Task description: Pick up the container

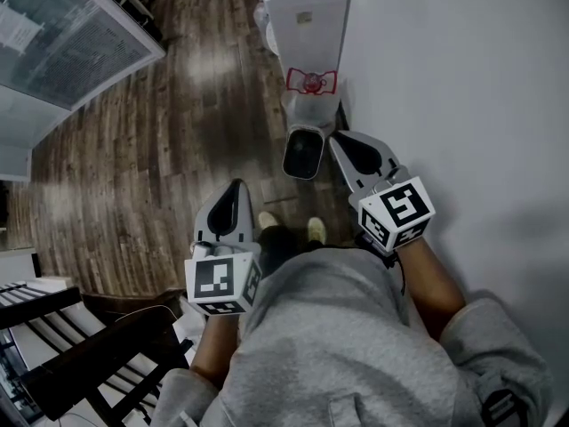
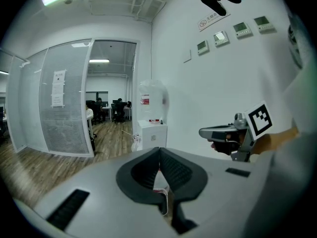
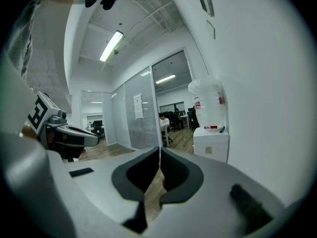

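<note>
Dark wood-plank floor (image 1: 178,132) runs away under the person, closed off by a white wall (image 1: 462,78) beyond the right-hand tool. Farthest out to the left of both tools stands a frosted glass partition (image 1: 62,34), and a black chair (image 1: 98,354) sits behind and left of the left gripper (image 1: 236,188).

That left gripper is held low beside the person's grey sweatshirt. It points forward and a little down. In its own view the dark pads (image 2: 148,170) meet at the tips, so the jaws are together. Nothing solid is gripped between them. Something pale with a red edge shows through the slot lower down, and I cannot tell what it is. The person's shoes (image 1: 316,229) show between the two tools, nearer the body.

The container (image 1: 303,152), a grey bin with a dark mouth, stands on the floor ahead of both tools. It is well ahead and right of the left gripper's tip. It sits just left of the right gripper's tip and apart from it. Straight beyond it, against the wall, is a white water dispenser (image 1: 307,25).

The right gripper (image 1: 340,140) reaches further forward than the left one, close along the wall. Its own view shows its pads (image 3: 173,172) pressed together at the tips with only floor seen past them, so it holds nothing.
</note>
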Demonstrator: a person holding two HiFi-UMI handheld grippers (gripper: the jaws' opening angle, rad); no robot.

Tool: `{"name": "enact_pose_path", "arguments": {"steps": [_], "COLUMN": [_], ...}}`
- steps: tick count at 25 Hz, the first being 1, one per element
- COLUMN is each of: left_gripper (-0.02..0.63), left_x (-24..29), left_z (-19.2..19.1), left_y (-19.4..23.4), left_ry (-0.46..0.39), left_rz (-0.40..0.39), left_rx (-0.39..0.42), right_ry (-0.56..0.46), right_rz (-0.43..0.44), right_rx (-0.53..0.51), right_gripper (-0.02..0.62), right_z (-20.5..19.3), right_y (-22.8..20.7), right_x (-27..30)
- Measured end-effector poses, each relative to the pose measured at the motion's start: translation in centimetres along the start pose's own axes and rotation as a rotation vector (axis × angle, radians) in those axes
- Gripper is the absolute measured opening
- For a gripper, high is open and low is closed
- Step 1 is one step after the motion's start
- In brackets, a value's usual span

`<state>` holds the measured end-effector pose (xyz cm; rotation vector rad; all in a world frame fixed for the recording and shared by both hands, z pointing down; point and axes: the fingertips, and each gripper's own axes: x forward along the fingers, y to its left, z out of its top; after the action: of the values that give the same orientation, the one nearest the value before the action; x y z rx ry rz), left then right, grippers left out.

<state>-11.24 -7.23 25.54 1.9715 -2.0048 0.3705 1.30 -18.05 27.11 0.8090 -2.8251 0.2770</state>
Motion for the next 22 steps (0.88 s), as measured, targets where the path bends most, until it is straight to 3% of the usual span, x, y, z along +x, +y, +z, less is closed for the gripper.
{"name": "enact_pose_path", "arguments": {"steps": [14,22], "left_gripper": [0.015,0.015], "left_x": [7.5,13.8], "left_z": [-0.5,-1.4], "left_y": [6.0,10.1], "left_ry": [0.029,0.118], "left_rz": [-0.012,-0.045], "left_rx": [-0.058,-0.068], "right_ry": [0.123,0.254], "right_rz": [-0.008,-0.043], "right_rx": [-0.053,0.015], "right_gripper": [0.028,0.029], "right_z": [-1.6,-5.8], "right_y": [-2.4,-5.9], "right_x": [8.2,15.2]}}
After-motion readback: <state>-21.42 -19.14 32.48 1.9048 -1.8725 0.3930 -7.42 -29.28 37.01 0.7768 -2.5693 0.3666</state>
